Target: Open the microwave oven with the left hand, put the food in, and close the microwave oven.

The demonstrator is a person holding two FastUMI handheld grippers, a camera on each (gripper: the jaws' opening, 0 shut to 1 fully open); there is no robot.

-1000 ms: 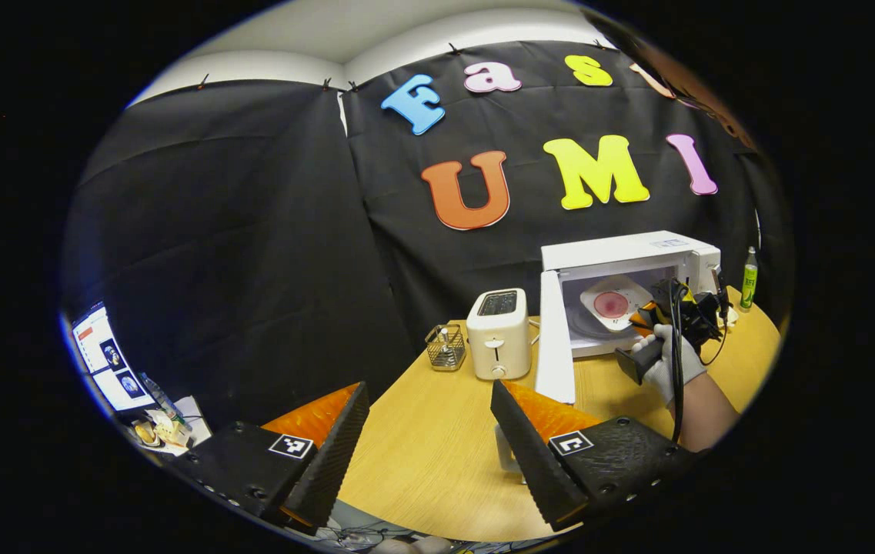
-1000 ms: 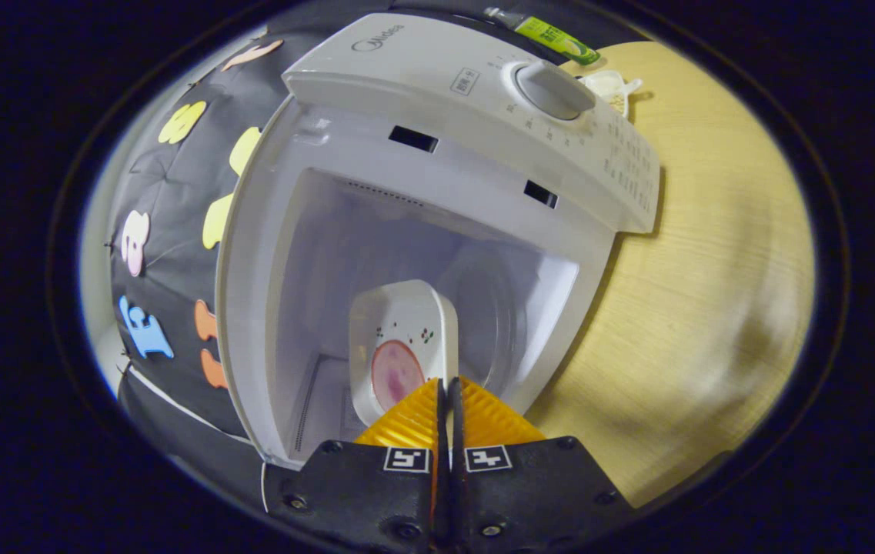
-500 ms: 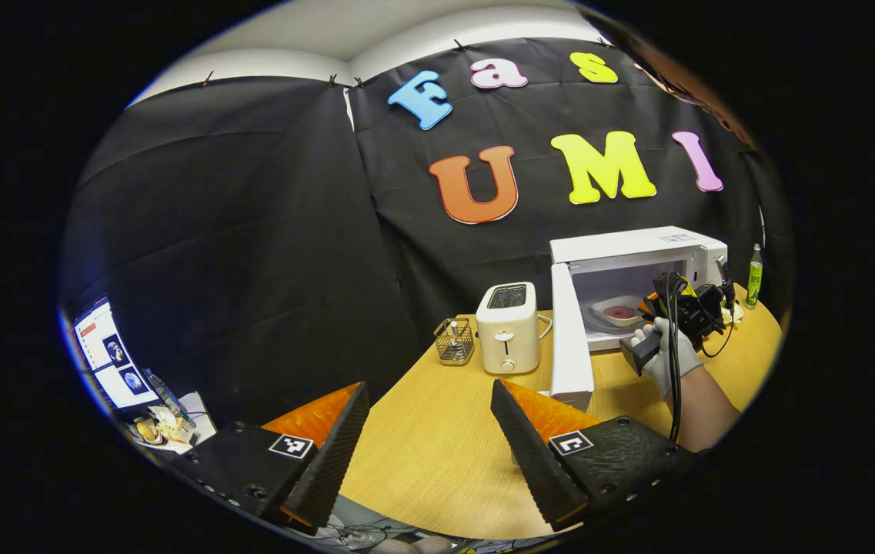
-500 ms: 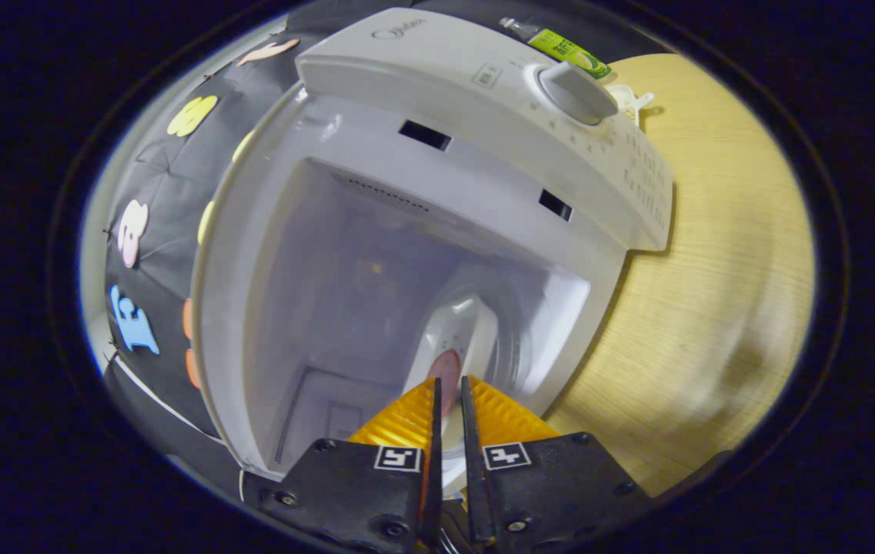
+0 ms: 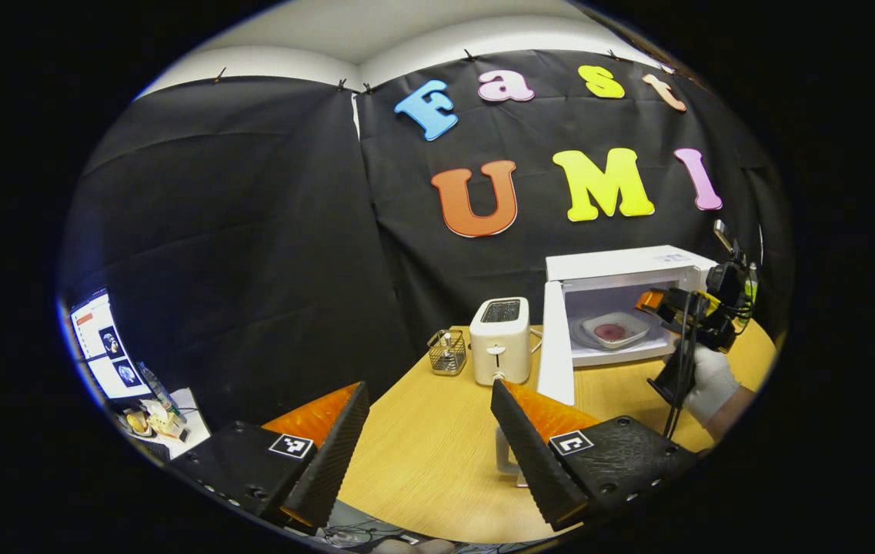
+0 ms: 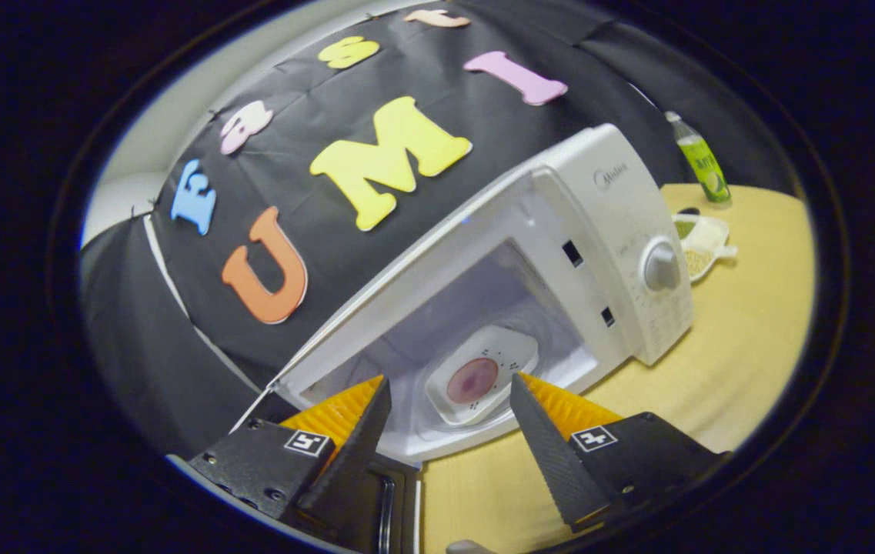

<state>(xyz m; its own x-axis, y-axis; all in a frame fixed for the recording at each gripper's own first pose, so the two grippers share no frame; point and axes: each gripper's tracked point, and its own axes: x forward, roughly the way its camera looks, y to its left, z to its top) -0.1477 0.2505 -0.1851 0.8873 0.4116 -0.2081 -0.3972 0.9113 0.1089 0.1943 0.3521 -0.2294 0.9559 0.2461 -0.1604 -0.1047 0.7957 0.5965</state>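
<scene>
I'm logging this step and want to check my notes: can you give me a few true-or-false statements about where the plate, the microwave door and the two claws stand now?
1. The plate of food lies inside the microwave oven. True.
2. The microwave door is closed. False: it stands swung open beside the toaster.
3. The right claw is clamped on the plate. False: its fingers are spread apart in front of the oven, with the plate beyond them, untouched.
4. The left claw is open, over the wooden table. True.
5. A green bottle stands on the table past the microwave. True.
6. The left claw grips the door. False: it touches nothing.
</scene>
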